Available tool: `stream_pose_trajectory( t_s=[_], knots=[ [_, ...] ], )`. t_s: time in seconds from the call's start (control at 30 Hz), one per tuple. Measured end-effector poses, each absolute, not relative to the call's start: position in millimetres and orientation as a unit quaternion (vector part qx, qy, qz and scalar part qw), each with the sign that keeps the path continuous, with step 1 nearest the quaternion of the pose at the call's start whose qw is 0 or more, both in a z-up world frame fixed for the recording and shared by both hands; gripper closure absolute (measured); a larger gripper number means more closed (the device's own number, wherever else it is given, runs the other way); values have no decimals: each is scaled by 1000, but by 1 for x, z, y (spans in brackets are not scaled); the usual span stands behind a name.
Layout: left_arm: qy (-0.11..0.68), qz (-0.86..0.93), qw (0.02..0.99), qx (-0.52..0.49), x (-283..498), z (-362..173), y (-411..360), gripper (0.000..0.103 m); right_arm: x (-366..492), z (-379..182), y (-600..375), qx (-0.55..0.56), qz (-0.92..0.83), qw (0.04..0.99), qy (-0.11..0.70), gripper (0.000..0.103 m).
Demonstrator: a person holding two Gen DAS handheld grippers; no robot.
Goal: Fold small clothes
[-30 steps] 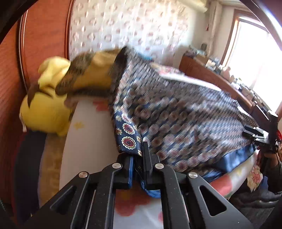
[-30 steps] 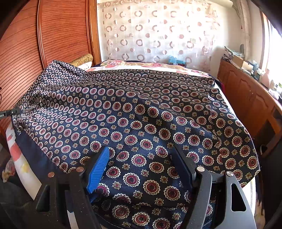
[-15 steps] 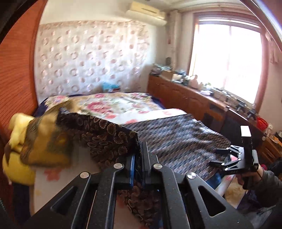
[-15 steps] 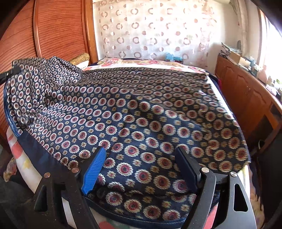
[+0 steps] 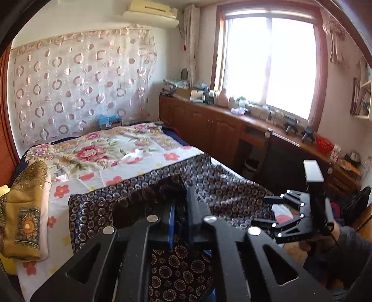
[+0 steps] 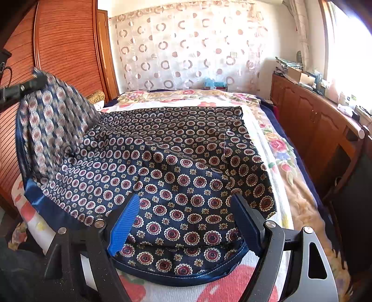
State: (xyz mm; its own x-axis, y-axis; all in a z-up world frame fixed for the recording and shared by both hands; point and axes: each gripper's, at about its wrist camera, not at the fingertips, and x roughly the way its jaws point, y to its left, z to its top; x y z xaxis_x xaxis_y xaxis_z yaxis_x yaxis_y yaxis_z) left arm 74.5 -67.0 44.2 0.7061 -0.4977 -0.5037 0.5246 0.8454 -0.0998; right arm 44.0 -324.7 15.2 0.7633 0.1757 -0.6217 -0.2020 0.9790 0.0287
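Jaws easing, left gripper (image 5: pixel 180 209) raised—garment (image 6: pixel 181 167) (edge) lifted

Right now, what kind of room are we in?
Most likely a home bedroom: a bed with a floral cover, wooden cabinets cluttered on top beneath a window, and a wall air conditioner.
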Motion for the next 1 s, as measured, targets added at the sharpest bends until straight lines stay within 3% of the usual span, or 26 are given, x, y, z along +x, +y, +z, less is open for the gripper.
stream_pose_trajectory(
  t_s=[0.07,0.1,0.33,0.37,0.47,0.8,1.0],
  knots=[
    [271,-281,921,26,71,40,-65,68,43,17,-323,-19,104,939,327,21],
    [275,-281,919,25,70,38,-64,63,43,18,-322,-19,106,939,327,21],
    [295,-262,919,19,60,23,-46,59,55,19,-307,-22,122,937,325,21],
    [296,-257,920,15,58,20,-41,46,57,19,-303,-24,125,937,326,21],
    [296,-239,925,8,54,11,-25,31,63,22,-288,-34,140,935,324,21],
    [311,-193,930,-15,55,-11,11,26,107,8,-236,-70,194,915,346,22],
    [315,-181,931,-25,56,-17,22,26,133,-5,-211,-92,220,900,364,36]
  ],
)
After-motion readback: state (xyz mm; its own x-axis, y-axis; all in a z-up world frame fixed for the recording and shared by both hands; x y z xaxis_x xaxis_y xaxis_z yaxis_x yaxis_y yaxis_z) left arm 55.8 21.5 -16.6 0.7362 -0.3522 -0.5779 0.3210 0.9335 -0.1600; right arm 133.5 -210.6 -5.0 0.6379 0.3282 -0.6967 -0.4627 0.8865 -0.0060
